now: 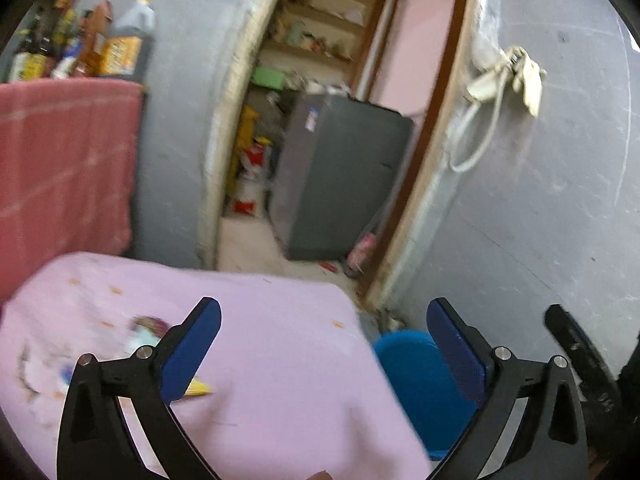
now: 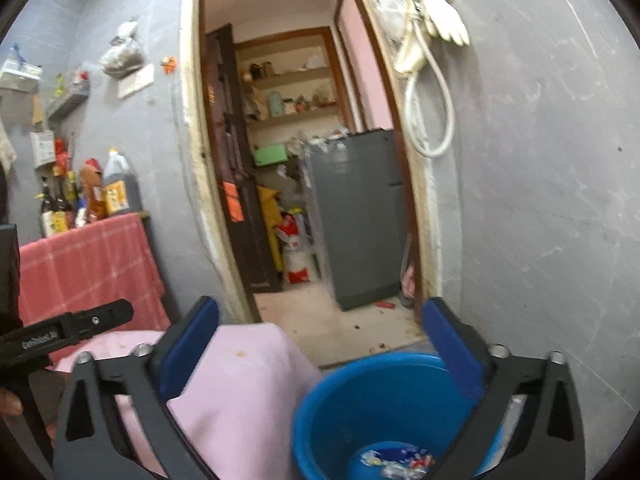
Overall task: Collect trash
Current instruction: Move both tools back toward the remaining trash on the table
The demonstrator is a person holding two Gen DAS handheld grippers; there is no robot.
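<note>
A blue bucket stands on the floor beside a table under a pink cloth. Crumpled wrappers lie in its bottom. My right gripper is open and empty, above the bucket's near rim. My left gripper is open and empty over the pink cloth. Several blurred wrappers and a yellow scrap lie on the cloth by the left finger. The bucket shows past the cloth's right edge. The right gripper's black body shows at the far right; the left one shows in the right wrist view.
A doorway ahead opens onto a grey fridge and shelves. A red checked cloth covers a stand with bottles at the left. A grey wall with a hanging hose and gloves is at the right.
</note>
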